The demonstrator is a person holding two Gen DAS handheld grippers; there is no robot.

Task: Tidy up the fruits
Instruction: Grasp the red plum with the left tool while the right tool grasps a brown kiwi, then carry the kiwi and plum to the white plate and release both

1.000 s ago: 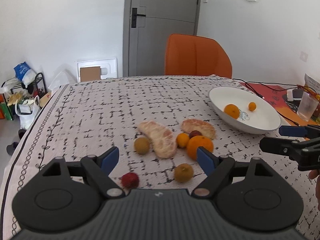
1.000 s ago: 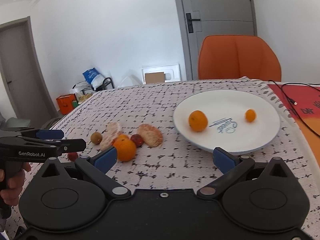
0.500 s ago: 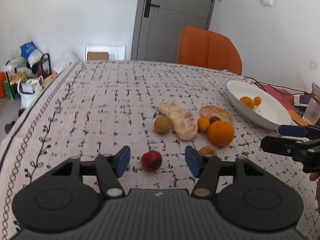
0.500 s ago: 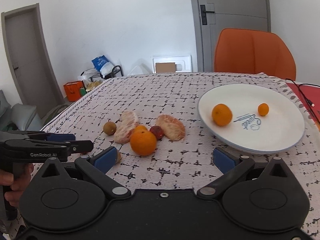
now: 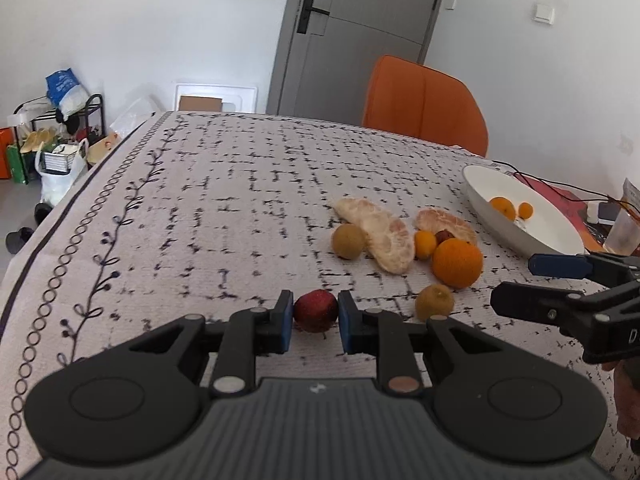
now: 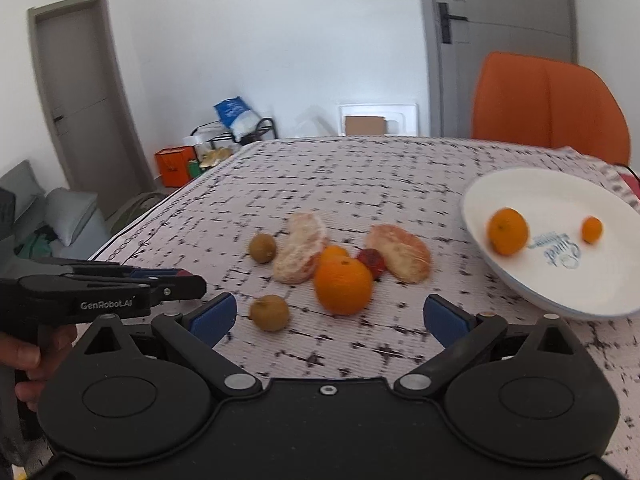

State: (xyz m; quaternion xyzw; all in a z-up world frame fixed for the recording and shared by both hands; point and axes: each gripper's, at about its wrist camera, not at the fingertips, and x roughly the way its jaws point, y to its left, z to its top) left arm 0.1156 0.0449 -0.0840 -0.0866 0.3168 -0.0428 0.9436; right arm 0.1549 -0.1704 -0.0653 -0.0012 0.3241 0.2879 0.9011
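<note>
The left gripper [image 5: 315, 322] has its blue pads pressed against either side of a small red fruit [image 5: 315, 311], which sits on the patterned tablecloth [image 5: 224, 200] close to the near edge of the tabletop, toward the middle of its width. The right gripper [image 6: 328, 316] has nothing between its fingers; its jaws stand wide and are narrowing slightly, with a large orange [image 6: 343, 285] lying on the cloth just beyond the gap between them. A small brownish round fruit [image 6: 269, 312] rests just beside the right gripper's left finger, nearer the front edge than the orange. Behind the orange lie two peeled pinkish citrus segments [image 6: 300, 254], a second small orange fruit [image 5: 425, 244] tucked between them, a dark red fruit [image 6: 372, 262] touching the orange's far side, and another brownish round fruit [image 6: 262, 247] just left of the longer segment. A white plate [image 6: 472, 208] sits toward the right edge of the tabletop, well apart from the loose fruit, and holds a medium orange [image 6: 507, 231] and a tiny one [image 6: 591, 229] apart from each other. In the right wrist view a hand [image 6: 28, 360] grips the handle of the left gripper at the lower left. An orange chair [image 5: 424, 108] stands at the far edge of the table, with a grey door [image 5: 352, 32] behind it.
</note>
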